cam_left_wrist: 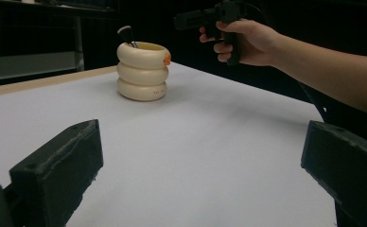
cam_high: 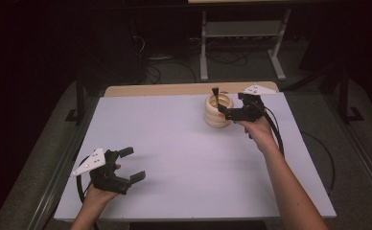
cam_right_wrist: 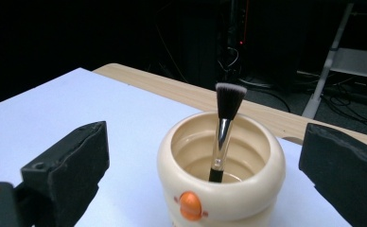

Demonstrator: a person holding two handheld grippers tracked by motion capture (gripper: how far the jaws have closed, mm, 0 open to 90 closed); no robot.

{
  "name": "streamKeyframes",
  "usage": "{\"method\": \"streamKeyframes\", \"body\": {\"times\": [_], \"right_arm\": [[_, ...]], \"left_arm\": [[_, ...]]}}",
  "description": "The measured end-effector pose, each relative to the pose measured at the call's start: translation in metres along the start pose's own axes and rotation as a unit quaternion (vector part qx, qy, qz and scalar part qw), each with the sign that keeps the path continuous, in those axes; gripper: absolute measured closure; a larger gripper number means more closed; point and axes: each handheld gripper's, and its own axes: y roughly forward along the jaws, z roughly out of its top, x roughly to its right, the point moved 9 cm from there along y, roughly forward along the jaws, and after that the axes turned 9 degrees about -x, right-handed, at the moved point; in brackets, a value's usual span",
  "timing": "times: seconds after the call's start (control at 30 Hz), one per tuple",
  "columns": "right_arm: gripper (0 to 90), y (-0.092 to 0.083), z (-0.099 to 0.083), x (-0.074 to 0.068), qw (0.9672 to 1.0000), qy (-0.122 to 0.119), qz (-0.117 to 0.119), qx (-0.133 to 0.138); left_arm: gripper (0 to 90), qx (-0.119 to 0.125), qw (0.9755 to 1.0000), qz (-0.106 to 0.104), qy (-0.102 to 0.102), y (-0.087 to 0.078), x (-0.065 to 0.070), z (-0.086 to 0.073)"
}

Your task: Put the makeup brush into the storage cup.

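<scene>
A cream holder (cam_high: 218, 117) made of stacked rings, with an orange dot on its side, stands at the far right of the white table (cam_high: 189, 163). A makeup brush (cam_right_wrist: 226, 118) stands in it, bristles up. My right gripper (cam_high: 225, 111) hovers just right of the holder, open, and the right gripper view has the holder (cam_right_wrist: 222, 189) between and ahead of the wide jaws. My left gripper (cam_high: 135, 164) rests open and empty near the front left edge. From the left gripper view, the holder (cam_left_wrist: 141, 78), the brush (cam_left_wrist: 126, 35) and the right gripper (cam_left_wrist: 184, 20) appear far off.
A wooden strip (cam_high: 174, 89) runs along the table's far edge. Beyond it, on the dark floor, are a metal frame (cam_high: 241, 28) and loose cables (cam_high: 174, 67). Each gripper trails a black cable.
</scene>
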Motion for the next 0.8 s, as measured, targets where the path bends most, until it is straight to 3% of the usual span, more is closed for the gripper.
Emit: {"method": "streamKeyframes", "body": {"times": [0.3,0.8], "right_arm": [[1.5,-0.015,-0.01,-0.009,0.9999,-0.014,0.002,0.009],[1.3,-0.038,-0.029,-0.015,0.9995,-0.015,0.001,0.029]], "left_arm": [[0.0,0.004,1.0,0.0,0.003,-0.001,0.001,0.001],[0.0,-0.001,1.0,0.005,0.003,-0.003,-0.002,-0.002]]}}
